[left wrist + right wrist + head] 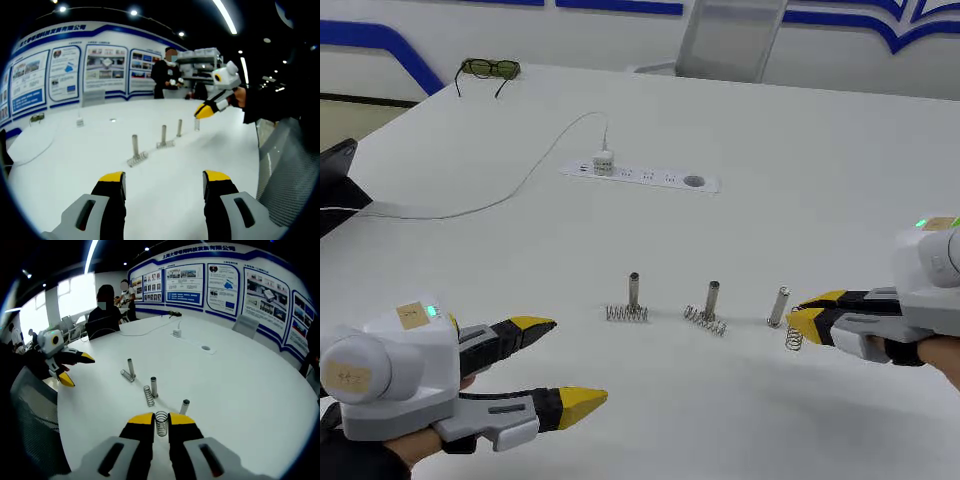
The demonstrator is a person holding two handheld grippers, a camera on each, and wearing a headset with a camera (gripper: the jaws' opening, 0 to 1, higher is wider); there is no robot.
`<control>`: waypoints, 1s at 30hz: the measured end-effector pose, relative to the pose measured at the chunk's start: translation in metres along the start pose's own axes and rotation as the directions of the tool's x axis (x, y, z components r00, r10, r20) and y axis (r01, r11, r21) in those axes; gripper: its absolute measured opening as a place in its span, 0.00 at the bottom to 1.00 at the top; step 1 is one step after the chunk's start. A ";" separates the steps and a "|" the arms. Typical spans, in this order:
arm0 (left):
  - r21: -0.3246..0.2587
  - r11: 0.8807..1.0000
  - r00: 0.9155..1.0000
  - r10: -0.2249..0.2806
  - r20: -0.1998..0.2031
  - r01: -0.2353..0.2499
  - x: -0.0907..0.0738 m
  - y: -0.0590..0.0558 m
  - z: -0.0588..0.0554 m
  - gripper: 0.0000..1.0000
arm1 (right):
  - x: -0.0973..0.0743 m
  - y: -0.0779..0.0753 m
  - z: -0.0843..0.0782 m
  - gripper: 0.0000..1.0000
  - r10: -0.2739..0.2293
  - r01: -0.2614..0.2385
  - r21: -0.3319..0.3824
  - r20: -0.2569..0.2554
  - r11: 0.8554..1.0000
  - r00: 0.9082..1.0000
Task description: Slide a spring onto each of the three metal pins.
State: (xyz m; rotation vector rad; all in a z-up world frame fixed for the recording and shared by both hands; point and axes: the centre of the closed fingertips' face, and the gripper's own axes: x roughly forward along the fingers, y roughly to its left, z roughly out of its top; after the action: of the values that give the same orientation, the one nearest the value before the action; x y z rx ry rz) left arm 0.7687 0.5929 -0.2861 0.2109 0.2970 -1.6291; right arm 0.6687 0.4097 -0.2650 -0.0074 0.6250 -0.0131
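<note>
In the head view my left gripper [570, 360] gapes over the smooth white table [770, 140] while my right gripper [806, 314] pinches a coiled wire spring [794, 338] beside the rightmost of three upright cylindrical pins [712, 298]; the left gripper view shows poster-lined walls [65, 97]; the right gripper view shows that spring clamped between yellow tips.

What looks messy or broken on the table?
Nothing looks broken. A spring lies on its side by the left pin, and a second spring lies by the middle pin, not on them. The right hand-held gripper pinches the third spring near the right pin. All the pins stand upright.
</note>
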 end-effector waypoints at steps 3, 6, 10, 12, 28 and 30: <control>-0.001 1.000 1.000 -0.001 0.002 0.001 0.000 0.000 0.000 0.63 | -0.001 -0.004 0.003 0.12 -0.009 0.009 0.000 0.010 1.000 1.000; -0.003 1.000 1.000 -0.001 0.004 0.001 0.000 0.000 0.000 0.63 | -0.002 -0.006 0.006 0.12 -0.016 0.016 -0.001 0.017 1.000 1.000; -0.003 1.000 1.000 -0.003 0.004 0.003 0.000 0.000 0.000 0.63 | -0.003 -0.007 0.010 0.12 -0.020 0.021 -0.005 0.026 1.000 0.999; -0.002 1.000 1.000 -0.004 0.002 0.004 0.001 0.000 0.000 0.63 | -0.004 -0.007 0.012 0.12 -0.022 0.022 -0.006 0.032 1.000 0.999; -0.003 1.000 1.000 -0.005 -0.005 0.005 0.000 -0.001 -0.002 0.63 | -0.005 -0.020 0.034 0.12 -0.049 0.051 -0.018 0.080 0.999 0.996; -0.004 1.000 1.000 -0.005 -0.006 0.005 0.000 -0.001 -0.003 0.63 | -0.005 -0.021 0.036 0.12 -0.052 0.053 -0.018 0.084 0.998 0.995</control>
State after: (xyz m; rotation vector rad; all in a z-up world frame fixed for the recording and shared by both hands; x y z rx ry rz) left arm 0.7680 0.5938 -0.2887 0.2125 0.3058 -1.6332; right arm 0.6859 0.3893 -0.2328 -0.0442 0.5411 -0.0569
